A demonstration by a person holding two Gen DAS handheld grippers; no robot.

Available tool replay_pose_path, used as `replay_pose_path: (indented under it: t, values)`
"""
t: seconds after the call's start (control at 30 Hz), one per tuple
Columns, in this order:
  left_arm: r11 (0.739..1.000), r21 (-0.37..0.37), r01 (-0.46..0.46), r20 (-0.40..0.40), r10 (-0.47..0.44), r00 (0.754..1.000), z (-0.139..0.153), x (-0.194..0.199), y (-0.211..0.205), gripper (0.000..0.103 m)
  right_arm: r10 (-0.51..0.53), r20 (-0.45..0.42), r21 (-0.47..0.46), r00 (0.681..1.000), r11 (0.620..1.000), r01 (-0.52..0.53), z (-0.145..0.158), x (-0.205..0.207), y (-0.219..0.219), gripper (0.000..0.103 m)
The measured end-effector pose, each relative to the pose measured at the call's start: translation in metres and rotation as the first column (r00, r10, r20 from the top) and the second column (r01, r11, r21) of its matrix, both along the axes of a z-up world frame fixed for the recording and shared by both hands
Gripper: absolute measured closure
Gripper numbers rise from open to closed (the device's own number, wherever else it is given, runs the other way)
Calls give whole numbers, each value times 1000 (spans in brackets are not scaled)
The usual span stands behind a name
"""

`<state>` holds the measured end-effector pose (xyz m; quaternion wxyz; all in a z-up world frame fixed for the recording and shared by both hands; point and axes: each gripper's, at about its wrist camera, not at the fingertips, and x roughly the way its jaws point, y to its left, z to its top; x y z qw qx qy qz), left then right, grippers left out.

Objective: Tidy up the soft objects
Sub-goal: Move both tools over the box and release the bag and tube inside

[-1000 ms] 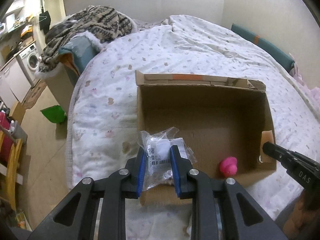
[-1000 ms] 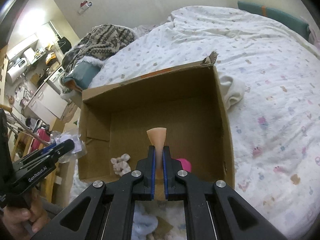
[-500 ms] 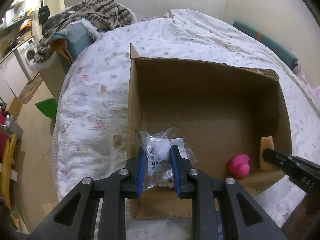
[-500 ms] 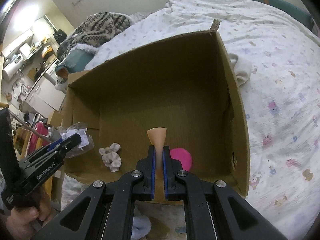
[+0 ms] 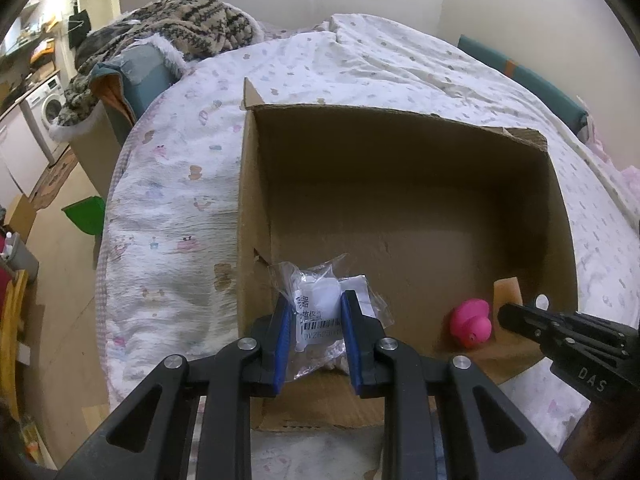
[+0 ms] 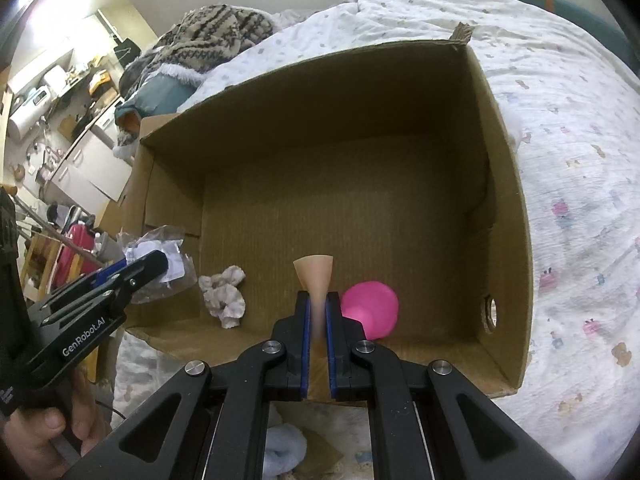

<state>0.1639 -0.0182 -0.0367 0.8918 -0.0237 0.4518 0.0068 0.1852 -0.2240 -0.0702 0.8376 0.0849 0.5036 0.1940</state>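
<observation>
An open cardboard box [image 5: 400, 120] [image 6: 508, 184] lies on the bed. My left gripper [image 5: 316, 308] is shut on a clear plastic bag [image 5: 320, 300] with a white item and barcode label, held over the box's near left corner; it also shows in the right wrist view [image 6: 156, 256]. My right gripper [image 6: 316, 304] is shut on a beige wedge-shaped soft piece [image 6: 314, 272], held over the box's near edge; the piece shows in the left wrist view [image 5: 506, 290]. A pink rubber duck [image 5: 470, 322] [image 6: 370, 308] and a crumpled whitish cloth [image 6: 224, 294] lie on the box floor.
The bed has a white patterned quilt [image 5: 180, 184]. A patterned blanket pile [image 5: 180, 20] lies at its far left. A green bin [image 5: 86, 214] and washing machine [image 5: 48, 106] stand on the floor left. A blue fluffy item [image 6: 282, 452] lies below my right gripper.
Both grippers have moved forward and lower toward the box, which now fills more of each view. The bag and the beige piece stay held.
</observation>
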Motion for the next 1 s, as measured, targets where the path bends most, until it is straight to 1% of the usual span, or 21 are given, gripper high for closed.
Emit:
replay_pose_path:
  t: [0.27,0.8,0.83,0.87,0.9,0.97,1.0]
  values:
    - [1000,6,8,3,-8,1000,-2,-1,-3,81,10,-12,-12,1000,1000,-10,-2,2,6,94]
    - [1000,14,26,2,-26,1000,-2,-2,-8,80,2,-28,21,1000,1000,-2,-5,3,1,94]
    - [999,13,30,2,-30,1000,-2,-2,-9,78,2,-27,23,1000,1000,-2,-5,2,1,93]
    - [999,14,32,0,-32,999,-2,-2,-9,72,1,-28,25,1000,1000,0,-5,2,1,92]
    - [999,17,32,2,-32,999,-2,-2,-9,68,-2,-29,24,1000,1000,2,-5,3,1,89]
    - [999,24,29,11,-29,1000,-1,-4,-10,51,-8,-34,27,999,1000,9,-6,3,-1,85]
    - [999,25,27,19,-28,999,1,-5,-10,47,-10,-38,36,999,999,12,-6,3,-2,85]
